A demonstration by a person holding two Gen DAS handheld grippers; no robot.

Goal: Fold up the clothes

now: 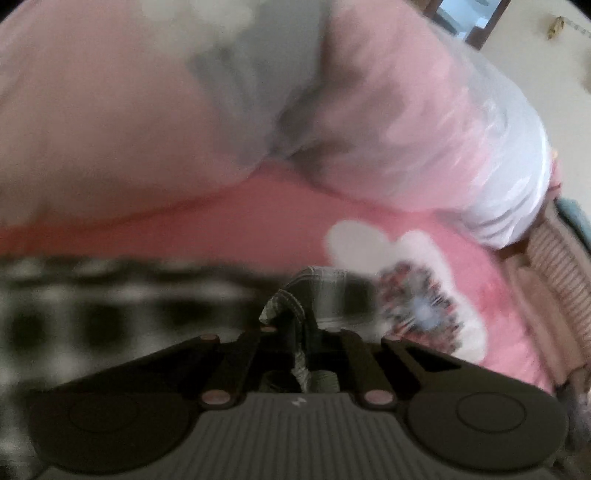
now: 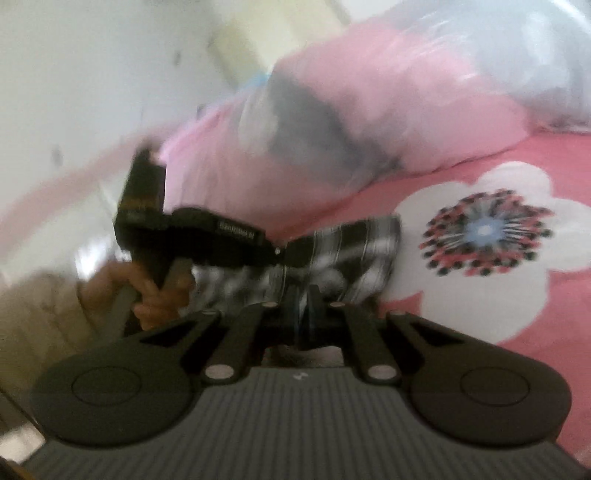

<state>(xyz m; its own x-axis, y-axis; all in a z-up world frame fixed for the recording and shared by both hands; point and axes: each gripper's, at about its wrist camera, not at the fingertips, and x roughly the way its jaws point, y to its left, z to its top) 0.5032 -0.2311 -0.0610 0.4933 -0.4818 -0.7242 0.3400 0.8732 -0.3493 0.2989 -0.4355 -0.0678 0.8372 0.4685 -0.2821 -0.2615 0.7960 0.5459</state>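
Pink bedsheet [image 2: 554, 314] across the bed, printed with a large white flower [image 2: 480, 258] with a red, black and blue centre. Behind it, pale pink bedding bundled in clear plastic [image 1: 406, 129], grey and white patches showing through, piled along the far side. Beyond, off-white wall [image 2: 74, 74]; dark window frame [image 1: 480, 22] at the top right of the left wrist view. Ribbed beige fabric [image 1: 561, 273] at the bed's right edge in that view.

Black-and-white checked garment [image 2: 351, 243] lying on the sheet just left of the flower, bunched and raised between both tools; more of it blurred at the left [image 1: 92, 302] of the left wrist view.

Left tongs [image 2: 280, 253] pinching the garment's edge, seen from the right wrist camera, a hand [image 2: 147, 291] gripping the handle. Pale lettering on its black body, too blurred to read. From its own camera, left tongs pressed on a stitched hem.

Right tongs [image 2: 304, 306] pressed together on a fold of the same garment.

Open sheet to the right, over the flower; plastic bundle close behind; both views motion-blurred.
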